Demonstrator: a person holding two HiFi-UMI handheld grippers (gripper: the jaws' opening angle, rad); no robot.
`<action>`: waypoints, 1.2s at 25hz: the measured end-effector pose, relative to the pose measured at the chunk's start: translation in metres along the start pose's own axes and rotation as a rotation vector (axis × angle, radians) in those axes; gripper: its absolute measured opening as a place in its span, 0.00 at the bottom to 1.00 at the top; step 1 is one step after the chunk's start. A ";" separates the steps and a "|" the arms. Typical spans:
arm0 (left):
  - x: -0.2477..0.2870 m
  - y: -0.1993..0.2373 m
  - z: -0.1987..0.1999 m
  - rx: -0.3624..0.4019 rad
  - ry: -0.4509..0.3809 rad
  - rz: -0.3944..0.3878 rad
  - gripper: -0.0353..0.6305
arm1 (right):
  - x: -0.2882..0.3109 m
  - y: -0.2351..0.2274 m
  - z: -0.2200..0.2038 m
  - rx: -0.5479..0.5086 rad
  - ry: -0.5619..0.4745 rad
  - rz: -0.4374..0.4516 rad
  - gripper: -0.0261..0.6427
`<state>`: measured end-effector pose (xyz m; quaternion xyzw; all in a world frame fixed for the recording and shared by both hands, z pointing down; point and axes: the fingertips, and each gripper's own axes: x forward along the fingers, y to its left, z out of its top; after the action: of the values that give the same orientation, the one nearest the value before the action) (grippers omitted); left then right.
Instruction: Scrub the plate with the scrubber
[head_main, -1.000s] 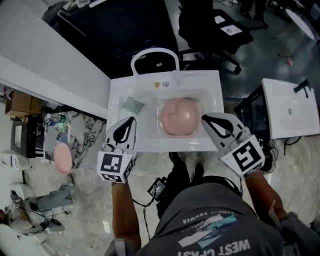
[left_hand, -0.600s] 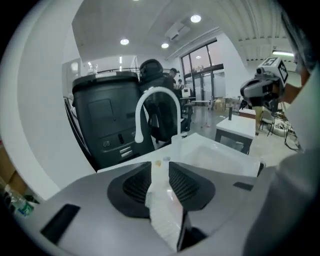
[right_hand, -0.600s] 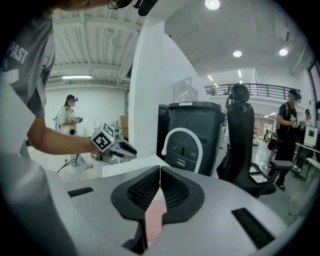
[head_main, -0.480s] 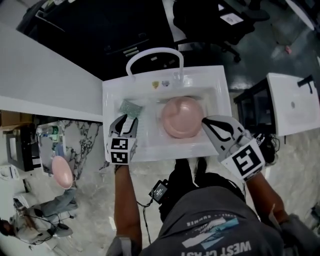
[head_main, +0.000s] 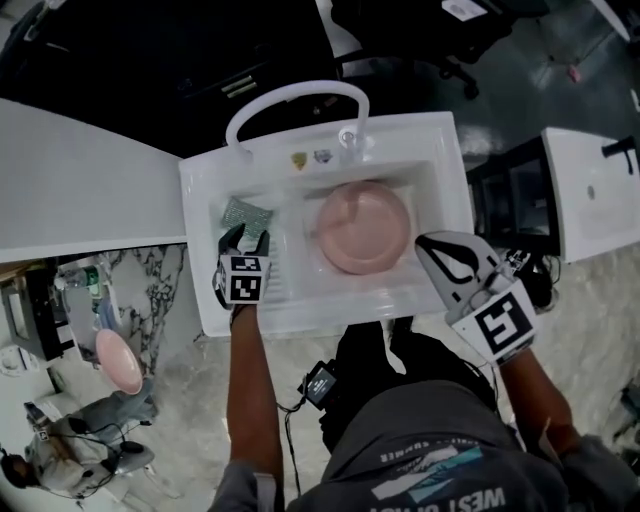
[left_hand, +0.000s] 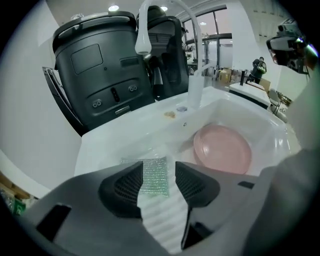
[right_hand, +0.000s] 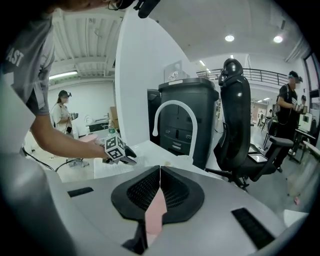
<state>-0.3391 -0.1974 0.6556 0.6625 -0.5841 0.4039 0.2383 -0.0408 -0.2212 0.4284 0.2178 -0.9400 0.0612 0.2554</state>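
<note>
Sink (head_main: 445, 135) holds plate (head_main: 365, 228); at sink's left, L gripper (head_main: 247, 237) jaws just opened wide, scrubber (head_main: 246, 212) between, ungripped; R gripper (head_main: 426, 244) jaws together.

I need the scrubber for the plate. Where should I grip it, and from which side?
The scrubber lies flat on the ribbed drainboard, a thin soft pad with nothing raised. Probably come steeply from above over its near edge and pinch so the mesh bunches up.

grey shirt (head_main: 400, 440), "WEST" printed upside down
</note>
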 end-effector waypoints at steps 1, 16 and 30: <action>0.008 0.001 -0.005 0.007 0.011 -0.002 0.34 | 0.003 -0.001 -0.003 0.002 0.004 -0.001 0.08; 0.055 0.004 -0.038 0.056 0.074 0.005 0.31 | 0.036 0.002 -0.022 0.035 0.051 0.009 0.08; 0.042 0.005 -0.026 -0.067 0.035 0.032 0.07 | 0.056 0.007 -0.047 0.068 0.107 0.009 0.08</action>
<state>-0.3513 -0.2019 0.7033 0.6377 -0.6035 0.3993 0.2641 -0.0661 -0.2259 0.4971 0.2183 -0.9234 0.1057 0.2974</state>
